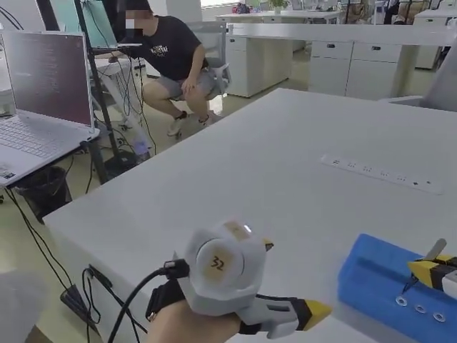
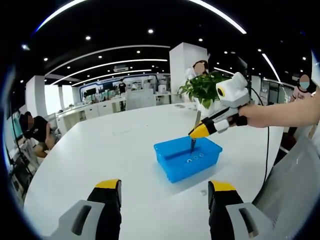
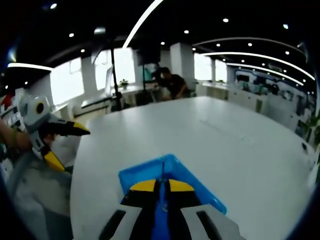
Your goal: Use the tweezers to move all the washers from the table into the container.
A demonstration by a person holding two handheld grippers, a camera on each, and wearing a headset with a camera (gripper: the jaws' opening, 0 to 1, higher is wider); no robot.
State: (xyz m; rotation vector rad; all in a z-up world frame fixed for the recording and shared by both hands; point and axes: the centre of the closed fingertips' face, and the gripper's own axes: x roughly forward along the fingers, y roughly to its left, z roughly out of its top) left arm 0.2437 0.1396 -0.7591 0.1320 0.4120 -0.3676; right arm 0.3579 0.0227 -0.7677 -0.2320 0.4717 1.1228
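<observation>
Right gripper (image 3: 161,185) clamps tweezers (image 3: 162,170) over the container (image 2: 175,168); left gripper (image 2: 165,186) fingers (image 2: 109,189) gape. Perhaps a washer (image 2: 203,192) lies by the counter (image 2: 100,150) edge; a nudge drops it.

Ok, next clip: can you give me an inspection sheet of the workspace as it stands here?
Surface: white table, mostly bare.
Job's things: blue container holds three washers; tweezers point tip-down into it; a small ring, likely another washer, lies on the table beside it.
Clutter: power strip on the table.
Grippers: right gripper shut on the tweezers above the container; left gripper open, holding nothing.
Cables: black cable runs from the left gripper off the table edge.
Surroundings: open laptop on a side stand, a seated person, a potted plant, other desks.
</observation>
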